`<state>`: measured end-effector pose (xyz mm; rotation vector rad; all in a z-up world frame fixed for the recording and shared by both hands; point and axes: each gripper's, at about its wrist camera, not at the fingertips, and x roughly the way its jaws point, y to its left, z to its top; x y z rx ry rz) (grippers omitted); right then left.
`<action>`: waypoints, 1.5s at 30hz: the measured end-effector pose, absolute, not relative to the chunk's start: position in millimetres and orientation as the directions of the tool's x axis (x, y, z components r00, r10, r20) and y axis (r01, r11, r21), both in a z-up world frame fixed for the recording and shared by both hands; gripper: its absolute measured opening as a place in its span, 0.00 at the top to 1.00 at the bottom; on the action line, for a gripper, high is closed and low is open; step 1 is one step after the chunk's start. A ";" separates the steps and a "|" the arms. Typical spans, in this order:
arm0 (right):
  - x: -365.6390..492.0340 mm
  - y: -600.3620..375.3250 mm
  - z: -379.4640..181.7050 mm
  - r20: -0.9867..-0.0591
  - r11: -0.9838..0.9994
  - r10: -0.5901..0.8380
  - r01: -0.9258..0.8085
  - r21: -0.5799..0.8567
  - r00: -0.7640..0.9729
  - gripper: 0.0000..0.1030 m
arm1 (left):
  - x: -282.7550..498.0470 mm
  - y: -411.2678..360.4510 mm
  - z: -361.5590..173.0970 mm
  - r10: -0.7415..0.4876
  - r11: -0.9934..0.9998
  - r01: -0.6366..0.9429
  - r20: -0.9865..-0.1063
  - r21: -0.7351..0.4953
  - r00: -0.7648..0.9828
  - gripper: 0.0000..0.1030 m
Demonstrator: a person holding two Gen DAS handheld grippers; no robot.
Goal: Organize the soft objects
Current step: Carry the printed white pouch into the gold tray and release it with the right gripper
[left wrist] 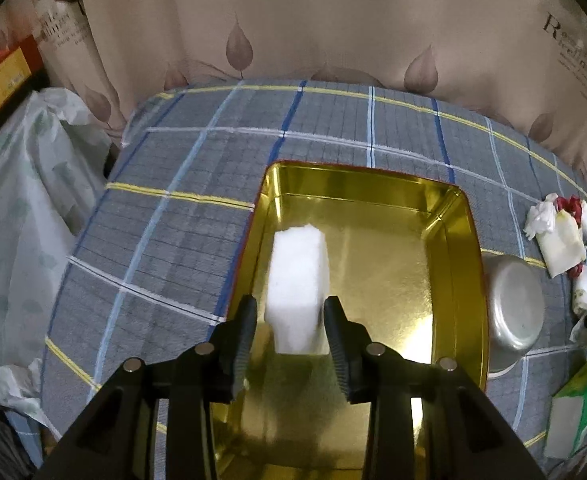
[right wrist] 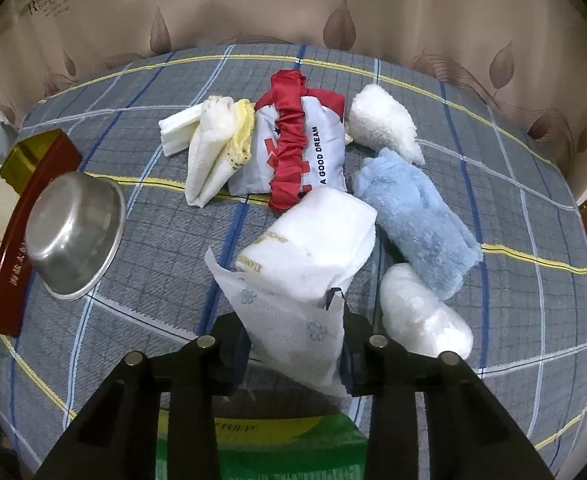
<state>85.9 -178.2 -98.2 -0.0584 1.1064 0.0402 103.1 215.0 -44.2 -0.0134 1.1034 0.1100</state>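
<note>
A white sponge block (left wrist: 299, 268) stands on end inside the gold tin (left wrist: 389, 264). My left gripper (left wrist: 289, 304) straddles it with open jaws, and a gap shows at the left pad. My right gripper (right wrist: 291, 312) is shut on the near end of a white tissue packet (right wrist: 317, 236) printed with blue flowers, and the packet hides most of its fingers. Beyond lie a red and white drawstring bag (right wrist: 293, 148), a cream and yellow cloth (right wrist: 217, 148), a white fluffy cloth (right wrist: 385, 124), a blue fluffy towel (right wrist: 417, 216) and a white wrapped bundle (right wrist: 421, 312).
An upturned steel bowl (right wrist: 73, 232) leans against the tin's red outer wall (right wrist: 13, 264). A green tissue pack (right wrist: 253, 448) lies under my right gripper. The plaid cloth (right wrist: 513, 160) covers the table, with a curtain behind it. A plastic bag (left wrist: 25, 200) hangs off the left side.
</note>
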 end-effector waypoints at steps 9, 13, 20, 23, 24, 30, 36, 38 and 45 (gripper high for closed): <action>78.5 -182.5 -81.9 -0.883 0.999 0.036 -0.053 0.013 0.468 0.69 | 74.4 216.9 -23.7 0.097 0.992 -0.121 -0.861 0.041 0.500 0.66; 75.6 -182.0 -73.0 -0.878 0.998 0.053 -0.051 0.032 0.475 0.69 | 59.4 215.7 -19.9 0.106 0.990 -0.132 -0.853 0.044 0.511 0.66; 69.9 -164.2 -57.9 -0.862 0.996 0.056 -0.089 0.013 0.504 0.69 | 39.5 215.4 -15.1 0.075 0.990 -0.138 -0.852 0.004 0.518 0.66; 67.2 -150.6 -52.5 -0.856 0.993 0.072 -0.116 0.015 0.512 0.69 | 31.2 217.8 -13.9 0.104 0.986 -0.164 -0.856 0.022 0.507 0.66; 66.0 -146.7 -51.3 -0.855 0.992 0.079 -0.126 0.016 0.513 0.69 | 26.7 220.3 -12.6 0.106 0.984 -0.176 -0.852 0.016 0.514 0.66; 56.8 -107.8 -41.6 -0.841 0.975 0.157 -0.215 0.049 0.518 0.69 | 7.2 234.1 -11.6 0.135 0.973 -0.228 -0.843 0.015 0.520 0.66; 50.7 -54.2 -32.6 -0.824 0.933 0.287 -0.338 0.125 0.488 0.69 | -7.4 251.3 -17.1 0.153 0.956 -0.293 -0.841 -0.006 0.518 0.66; 50.3 -38.2 -31.9 -0.821 0.919 0.318 -0.368 0.143 0.474 0.69 | -11.3 257.2 -18.2 0.182 0.948 -0.319 -0.837 0.009 0.516 0.66; 63.6 28.4 -28.6 -0.809 0.873 0.386 -0.459 0.166 0.443 0.69 | -16.5 280.9 -13.7 0.243 0.922 -0.386 -0.821 0.030 0.516 0.66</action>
